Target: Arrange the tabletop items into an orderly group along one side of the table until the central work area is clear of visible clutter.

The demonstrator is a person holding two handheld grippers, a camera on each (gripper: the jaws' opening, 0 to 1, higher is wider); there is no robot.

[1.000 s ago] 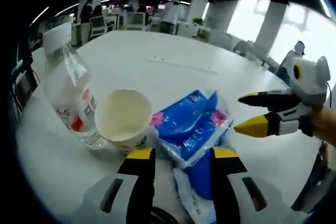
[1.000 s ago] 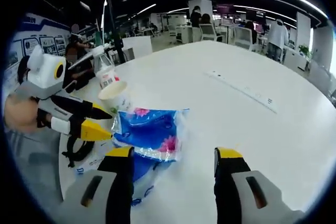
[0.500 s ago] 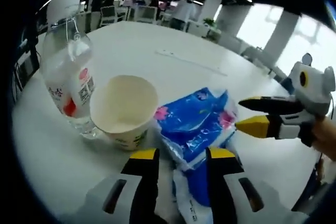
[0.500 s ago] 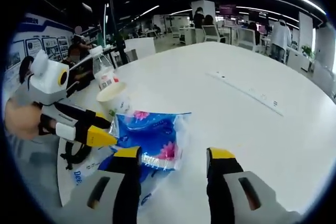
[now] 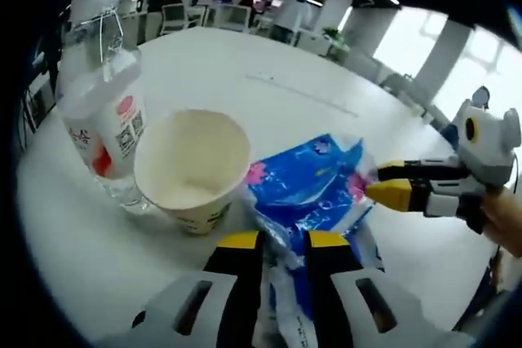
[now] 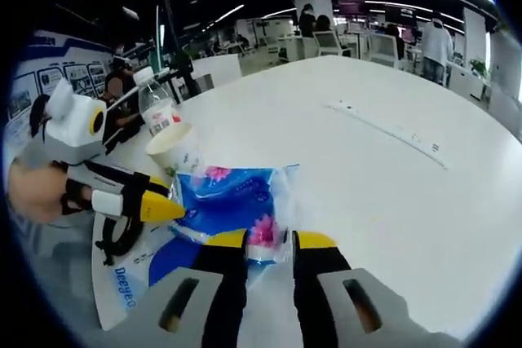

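Closed in from wide apart on both sides | left gripper fingers pinching tissue pack near edge, right gripper fingers clamped on its other end | pack on bench right beside paper cup and bottle | flat bag underneath half hidden, print unreadable
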